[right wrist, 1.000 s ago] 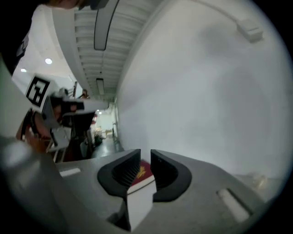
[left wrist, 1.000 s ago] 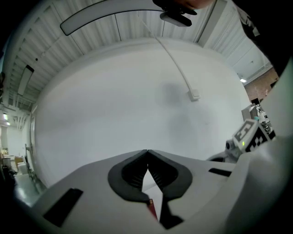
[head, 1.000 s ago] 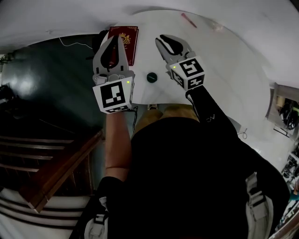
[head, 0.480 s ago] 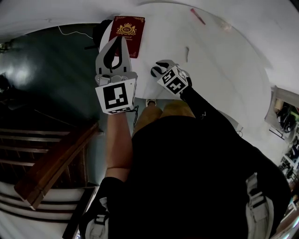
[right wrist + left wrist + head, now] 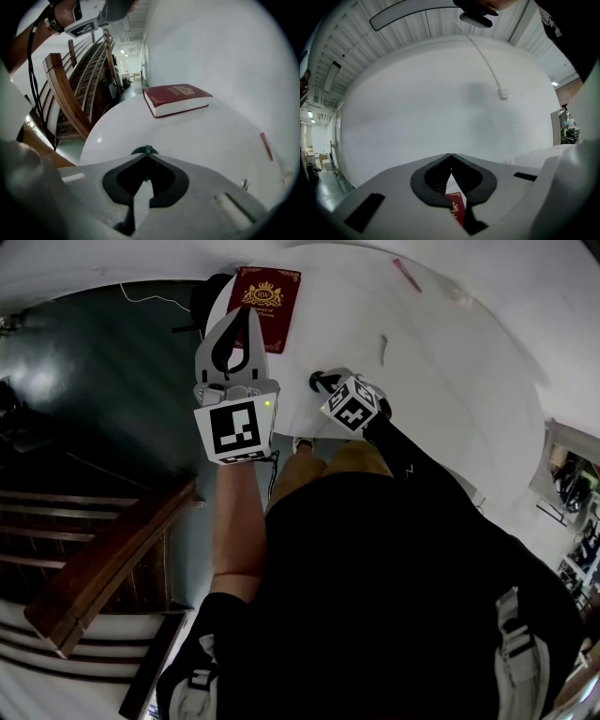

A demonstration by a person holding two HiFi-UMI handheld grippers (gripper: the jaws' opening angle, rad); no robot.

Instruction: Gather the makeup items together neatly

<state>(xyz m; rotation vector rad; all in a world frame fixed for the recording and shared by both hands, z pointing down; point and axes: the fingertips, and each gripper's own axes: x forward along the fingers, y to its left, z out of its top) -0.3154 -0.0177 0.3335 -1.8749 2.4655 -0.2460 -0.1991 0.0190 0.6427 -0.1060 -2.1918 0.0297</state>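
A small dark green round item (image 5: 147, 151) sits on the white round table (image 5: 450, 390) near its front edge. My right gripper (image 5: 146, 157) points down at it; its jaws have just been closing and the tips now meet right against the item's near side, with nothing wide between them. In the head view this gripper (image 5: 319, 382) covers the item. A pink pencil (image 5: 407, 275) lies far back, also seen as a pink pencil (image 5: 266, 146) at the right. My left gripper (image 5: 241, 319) hovers level and shut over the red book (image 5: 268, 298), holding nothing.
A small pale stick (image 5: 383, 347) and a pale scrap (image 5: 457, 296) lie on the table's right half. A black object with a cable (image 5: 201, 298) sits beside the book. Wooden stairs and a railing (image 5: 103, 568) drop away at the left.
My right gripper has dropped from above the table down onto the small round item, tilting downward and shutting. The left gripper has stayed almost where it was.
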